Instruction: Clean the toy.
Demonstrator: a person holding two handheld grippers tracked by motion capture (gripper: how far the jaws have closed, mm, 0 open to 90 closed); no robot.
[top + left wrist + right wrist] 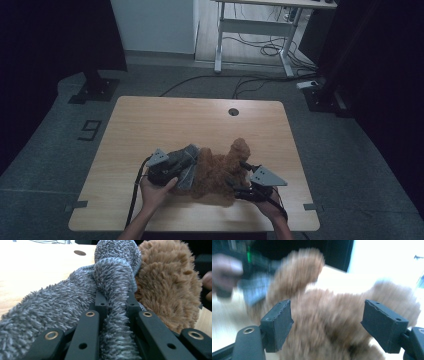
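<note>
A brown plush toy point(220, 170) lies on the wooden table point(165, 120), with a fluffy grey cloth point(187, 165) against its left side. My left gripper point(186, 167) is shut on a fold of the grey cloth point(113, 302), which runs up between its two black jaws; the brown plush point(167, 290) sits just behind to the right. My right gripper point(237, 182) is at the toy's right side. In the right gripper view its jaws stand wide apart, and the blurred brown plush point(327, 322) lies beyond them, touching neither pad.
A round cable hole point(233, 111) sits near the table's far edge. Beyond the table stand a white desk frame point(255, 30) and loose cables point(260, 50) on the floor. A dark stand base point(95, 90) is at the far left, another point(325, 97) at the far right.
</note>
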